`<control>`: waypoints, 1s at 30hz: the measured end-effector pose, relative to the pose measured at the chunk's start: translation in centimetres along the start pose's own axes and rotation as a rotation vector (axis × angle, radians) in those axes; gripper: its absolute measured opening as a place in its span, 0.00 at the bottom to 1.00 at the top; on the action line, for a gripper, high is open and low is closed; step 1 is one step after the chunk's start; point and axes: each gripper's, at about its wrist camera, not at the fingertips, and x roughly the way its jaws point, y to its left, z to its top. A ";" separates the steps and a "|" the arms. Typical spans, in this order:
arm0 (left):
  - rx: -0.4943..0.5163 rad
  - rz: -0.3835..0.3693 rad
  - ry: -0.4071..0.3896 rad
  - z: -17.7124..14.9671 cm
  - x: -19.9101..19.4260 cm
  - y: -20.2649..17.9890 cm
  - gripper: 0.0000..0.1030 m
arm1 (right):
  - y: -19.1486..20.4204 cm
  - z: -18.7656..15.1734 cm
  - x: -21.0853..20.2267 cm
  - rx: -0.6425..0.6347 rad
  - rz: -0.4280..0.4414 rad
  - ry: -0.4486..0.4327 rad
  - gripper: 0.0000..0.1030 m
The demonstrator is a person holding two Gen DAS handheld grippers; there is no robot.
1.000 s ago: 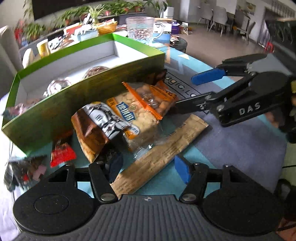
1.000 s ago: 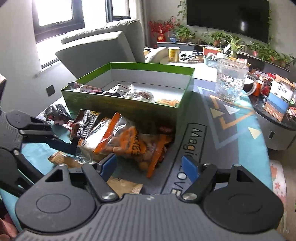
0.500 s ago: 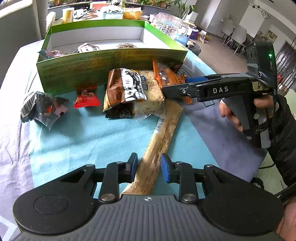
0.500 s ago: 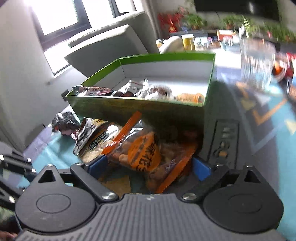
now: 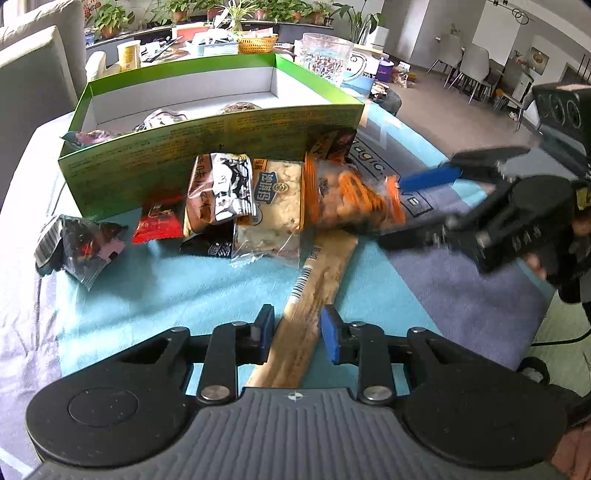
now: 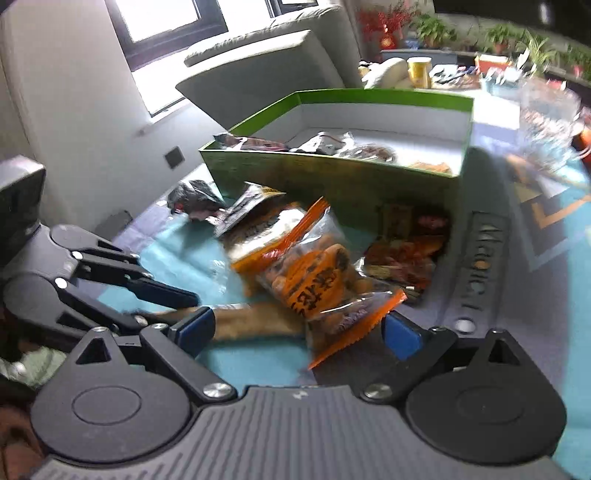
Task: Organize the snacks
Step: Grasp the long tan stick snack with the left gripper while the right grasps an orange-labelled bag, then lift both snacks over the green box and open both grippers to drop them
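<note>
Teal tablecloth (image 5: 155, 295) — orange snack bag (image 6: 314, 284) between the spread right hand-held gripper (image 6: 299, 332) — left hand-held gripper (image 5: 297, 328) clamps the tan bar (image 5: 314, 291).

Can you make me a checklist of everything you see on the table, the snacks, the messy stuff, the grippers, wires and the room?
Surface: teal patterned cloth over the table.
Job's things: green box holding some snacks; orange snack bag, cracker pack and long tan bar lying outside it.
Clutter: glass mug, yellow can, wicker basket.
Grippers: left gripper partly closed around the bar; right gripper open around the orange bag.
Cables: black cable at the right edge.
Surroundings: grey sofa, potted plants, dining chairs.
</note>
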 end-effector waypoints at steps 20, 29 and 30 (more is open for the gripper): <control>0.066 0.125 -0.003 -1.1 -0.8 -0.8 0.43 | 0.7 0.6 3.4 -0.113 -0.169 0.047 0.54; 0.060 0.056 -0.031 -1.0 -1.0 -0.7 0.23 | 1.6 -0.2 0.3 0.000 -0.205 0.022 0.52; 0.055 0.049 -0.046 -1.0 -1.5 -0.8 0.23 | 1.7 0.0 -0.1 0.003 -0.205 0.006 0.52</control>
